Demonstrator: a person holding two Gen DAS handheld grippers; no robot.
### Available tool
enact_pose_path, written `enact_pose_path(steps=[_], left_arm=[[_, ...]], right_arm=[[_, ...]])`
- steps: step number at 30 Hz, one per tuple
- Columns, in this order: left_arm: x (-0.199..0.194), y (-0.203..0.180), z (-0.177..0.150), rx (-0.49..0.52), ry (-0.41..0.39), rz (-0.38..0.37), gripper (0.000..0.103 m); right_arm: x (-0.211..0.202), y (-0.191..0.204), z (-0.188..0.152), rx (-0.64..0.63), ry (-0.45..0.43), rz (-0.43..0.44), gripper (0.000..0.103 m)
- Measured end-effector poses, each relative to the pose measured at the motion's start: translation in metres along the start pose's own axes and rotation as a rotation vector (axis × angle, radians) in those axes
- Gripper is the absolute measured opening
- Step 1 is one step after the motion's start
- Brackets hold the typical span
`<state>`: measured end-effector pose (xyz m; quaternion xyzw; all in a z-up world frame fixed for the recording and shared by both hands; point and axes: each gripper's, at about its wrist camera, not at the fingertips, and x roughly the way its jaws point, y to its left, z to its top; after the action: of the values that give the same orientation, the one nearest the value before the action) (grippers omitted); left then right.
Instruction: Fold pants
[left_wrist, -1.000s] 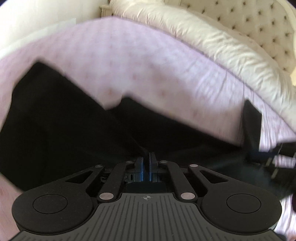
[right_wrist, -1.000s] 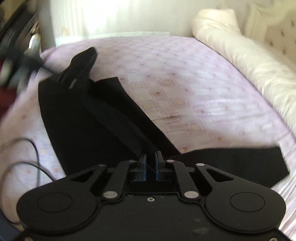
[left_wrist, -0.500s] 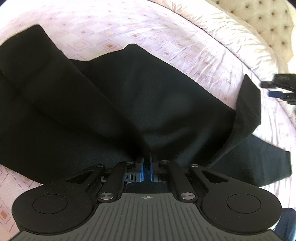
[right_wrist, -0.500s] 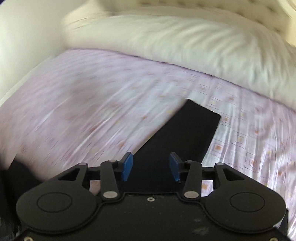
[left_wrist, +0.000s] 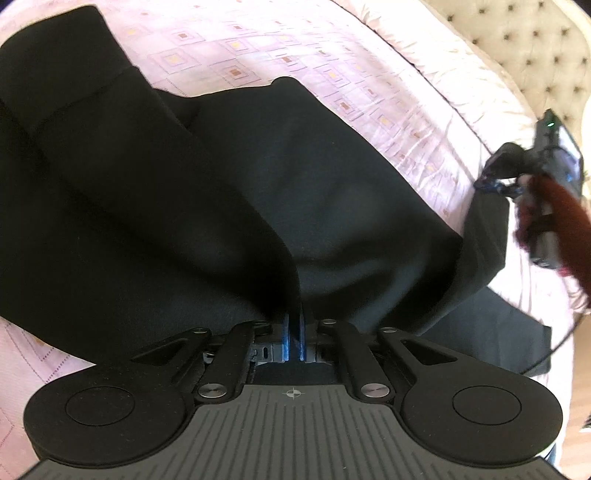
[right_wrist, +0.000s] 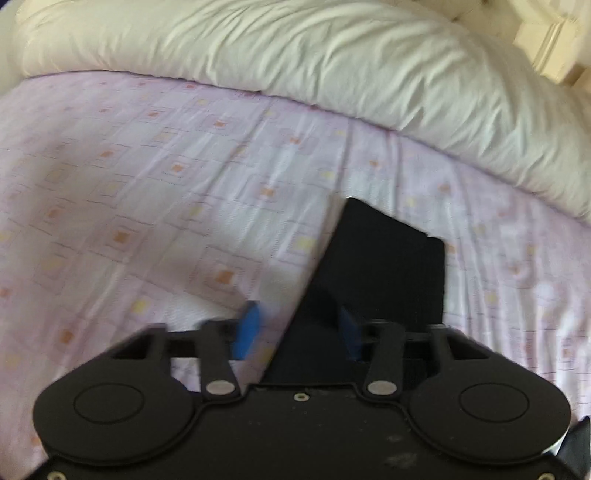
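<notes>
Black pants (left_wrist: 229, 206) lie spread and partly folded over on a lilac patterned bed sheet (left_wrist: 295, 55). My left gripper (left_wrist: 293, 332) is shut on a fold of the pants near their lower edge. In the right wrist view one black pant leg end (right_wrist: 384, 266) lies flat on the sheet (right_wrist: 147, 184). My right gripper (right_wrist: 299, 328) is open, with its blue fingers astride the leg's left edge. The right gripper also shows at the right edge of the left wrist view (left_wrist: 498, 177), near a raised corner of the cloth.
A thick cream duvet (right_wrist: 295, 62) is bunched along the far side of the bed. A tufted cream headboard (left_wrist: 524, 48) stands behind it. A thin black cable (left_wrist: 554, 347) hangs at the right edge of the left wrist view.
My right gripper let go of the pants, opened and swung toward the pant leg end near the duvet. My left gripper stayed shut on the cloth and drew nearer over the pants.
</notes>
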<state>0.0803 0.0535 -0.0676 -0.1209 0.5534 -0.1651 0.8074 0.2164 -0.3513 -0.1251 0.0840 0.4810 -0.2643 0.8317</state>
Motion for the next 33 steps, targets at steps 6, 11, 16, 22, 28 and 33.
enact_pose_path(steps=[6,11,16,22,28,33], left_arm=[[0.003,-0.012,-0.002,0.045,-0.014,0.036,0.007],[0.006,-0.019,-0.005,0.073,-0.026,0.053,0.007],[0.006,-0.027,-0.009,0.106,-0.037,0.084,0.007],[0.009,-0.032,-0.011,0.118,-0.045,0.093,0.007],[0.011,-0.039,-0.013,0.125,-0.046,0.113,0.007],[0.011,-0.04,-0.012,0.114,-0.048,0.109,0.006]], right_arm=[[-0.068,-0.068,-0.011,0.045,-0.096,0.107,0.002],[-0.13,-0.179,-0.073,0.202,-0.143,0.149,0.002],[-0.121,-0.247,-0.152,0.319,-0.027,0.21,0.003],[-0.114,-0.275,-0.212,0.441,-0.043,0.259,0.027],[-0.114,-0.31,-0.223,0.623,-0.148,0.249,0.059],[-0.092,-0.313,-0.208,0.654,-0.122,0.216,0.055]])
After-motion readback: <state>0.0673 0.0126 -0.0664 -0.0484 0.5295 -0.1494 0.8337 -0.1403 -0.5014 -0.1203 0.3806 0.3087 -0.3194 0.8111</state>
